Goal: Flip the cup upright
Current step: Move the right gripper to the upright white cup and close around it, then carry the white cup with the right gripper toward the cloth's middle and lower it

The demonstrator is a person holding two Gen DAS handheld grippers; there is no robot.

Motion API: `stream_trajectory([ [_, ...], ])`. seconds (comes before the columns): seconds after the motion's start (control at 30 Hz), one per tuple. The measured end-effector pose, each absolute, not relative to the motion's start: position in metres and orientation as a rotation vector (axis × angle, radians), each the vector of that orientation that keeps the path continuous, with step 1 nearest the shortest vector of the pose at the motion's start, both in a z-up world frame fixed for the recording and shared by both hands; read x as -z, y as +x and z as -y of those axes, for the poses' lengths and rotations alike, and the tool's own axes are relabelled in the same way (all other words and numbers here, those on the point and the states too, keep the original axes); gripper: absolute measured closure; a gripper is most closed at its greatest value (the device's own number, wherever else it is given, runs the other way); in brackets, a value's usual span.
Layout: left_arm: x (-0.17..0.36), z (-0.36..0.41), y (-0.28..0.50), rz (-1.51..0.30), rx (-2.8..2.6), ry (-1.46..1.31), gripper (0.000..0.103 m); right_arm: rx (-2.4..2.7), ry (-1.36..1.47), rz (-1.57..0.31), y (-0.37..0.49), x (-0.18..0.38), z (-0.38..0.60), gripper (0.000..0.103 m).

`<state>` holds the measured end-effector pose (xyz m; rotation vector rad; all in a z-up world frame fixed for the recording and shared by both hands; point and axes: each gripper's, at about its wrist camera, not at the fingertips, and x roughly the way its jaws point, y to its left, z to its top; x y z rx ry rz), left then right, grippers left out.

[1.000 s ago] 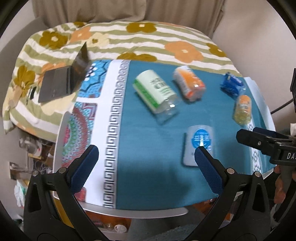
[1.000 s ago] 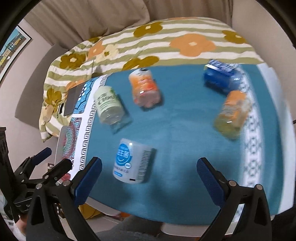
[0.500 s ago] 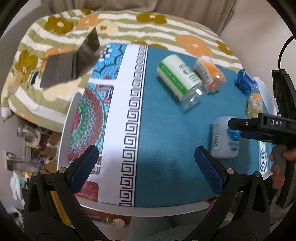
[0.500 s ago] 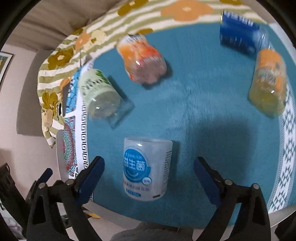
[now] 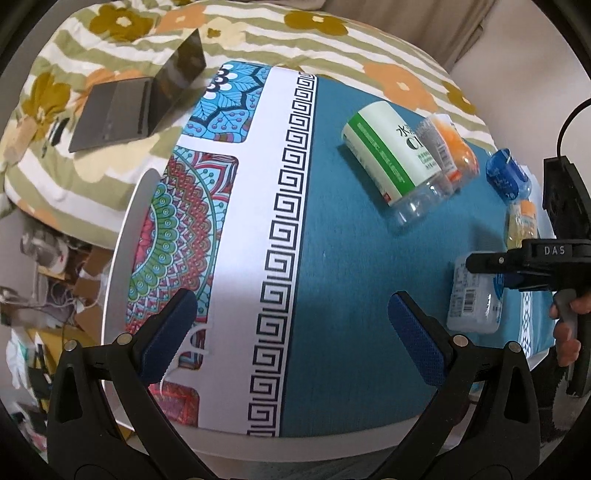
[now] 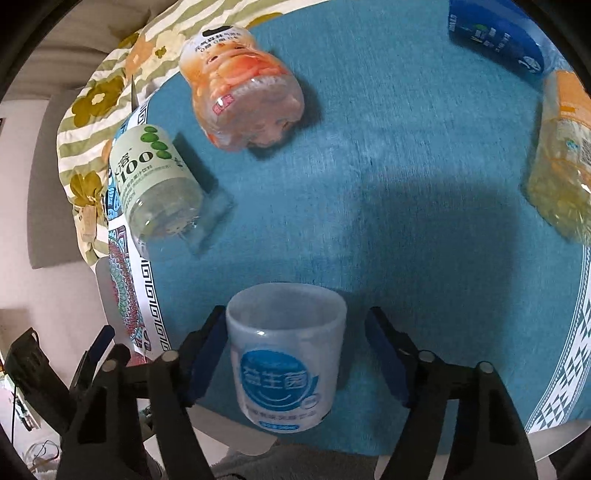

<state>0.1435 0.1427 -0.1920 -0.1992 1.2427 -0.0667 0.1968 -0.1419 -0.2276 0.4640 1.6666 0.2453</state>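
Observation:
A white cup with a blue round label (image 6: 284,358) lies on its side near the front edge of the teal tablecloth (image 6: 369,206). My right gripper (image 6: 295,354) straddles it with its jaws open; the left pad is close to the cup's side and the right pad stands apart from it. The same cup (image 5: 474,301) shows at the right in the left wrist view, under the right gripper's black body. My left gripper (image 5: 291,332) is open and empty over the cloth's white patterned border, left of the cup.
A green-labelled bottle (image 6: 155,184), an orange bottle (image 6: 240,96), a blue pack (image 6: 495,33) and a yellow-orange bottle (image 6: 561,162) lie on the cloth behind the cup. A laptop (image 5: 136,107) sits on the flowered bedding (image 5: 332,40) behind the table.
My right gripper has come down and forward until the cup sits between its pads, and the jaws have narrowed. My left gripper has drifted left, away from the cup.

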Motion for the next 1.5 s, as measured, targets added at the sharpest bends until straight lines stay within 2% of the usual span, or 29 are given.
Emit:
stream_trajectory([
  [0.03, 0.193, -0.143, 0.145, -1.244, 0.068, -0.200, 0.000, -0.254, 0.470, -1.671, 0.198, 0.228, 0.142, 0.046],
  [0.33, 0.187, -0.139, 0.153, -1.234, 0.083, -0.198, 0.000, -0.272, 0.469, -1.666, 0.196, 0.226, 0.137, 0.051],
  [0.5, 0.176, -0.131, 0.153, -1.216, 0.094, -0.179, 0.000, -0.293, 0.432, -1.564, 0.189, 0.203, 0.133, 0.053],
  [0.6, 0.168, -0.126, 0.152, -1.201, 0.100, -0.165, 0.000, -0.307, 0.384, -1.458, 0.182, 0.182, 0.132, 0.053],
  [0.77, 0.157, -0.117, 0.149, -1.168, 0.104, -0.145, 0.000, -0.257, 0.131, -1.129, 0.157, 0.143, 0.123, 0.053],
  [0.87, 0.155, -0.111, 0.145, -1.150, 0.100, -0.136, 0.000, -0.186, 0.020, -0.956, 0.141, 0.144, 0.120, 0.053],
  [0.97, 0.155, -0.106, 0.141, -1.137, 0.094, -0.115, 0.000, -0.117, -0.028, -0.860, 0.135, 0.155, 0.116, 0.053],
  [1.27, 0.164, -0.100, 0.127, -1.141, 0.064, -0.046, 0.000, -0.025, -0.136, -0.777, 0.130, 0.183, 0.100, 0.053],
  [1.5, 0.162, -0.096, 0.117, -1.135, 0.060, -0.024, 0.000, -0.050, -0.177, -0.777, 0.125, 0.179, 0.101, 0.050],
])
